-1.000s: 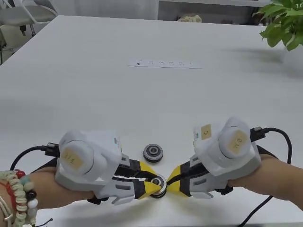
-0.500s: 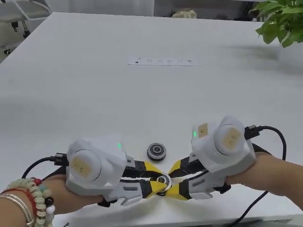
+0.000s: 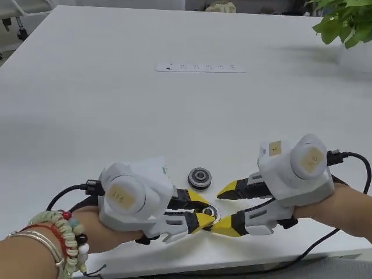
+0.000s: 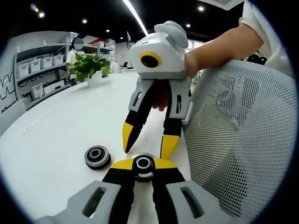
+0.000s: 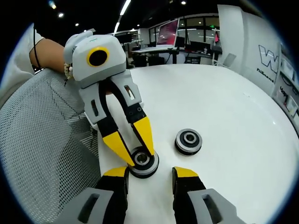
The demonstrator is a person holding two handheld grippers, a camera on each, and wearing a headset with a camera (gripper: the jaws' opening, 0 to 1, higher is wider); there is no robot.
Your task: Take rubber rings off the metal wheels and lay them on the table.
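White table (image 3: 116,104) running away from us, a plant (image 3: 343,20) up at the far right corner. Down at the near edge, the left gripper (image 3: 202,210) is clamped tight on a metal wheel (image 3: 210,211), with the black rubber ring (image 5: 153,165) on it. The right gripper (image 3: 223,209) faces it with its jaws spread wide, and the held wheel sits just ahead of that gap. A second wheel (image 3: 199,177) lies flat on the table at eleven o'clock from the held one, close by.
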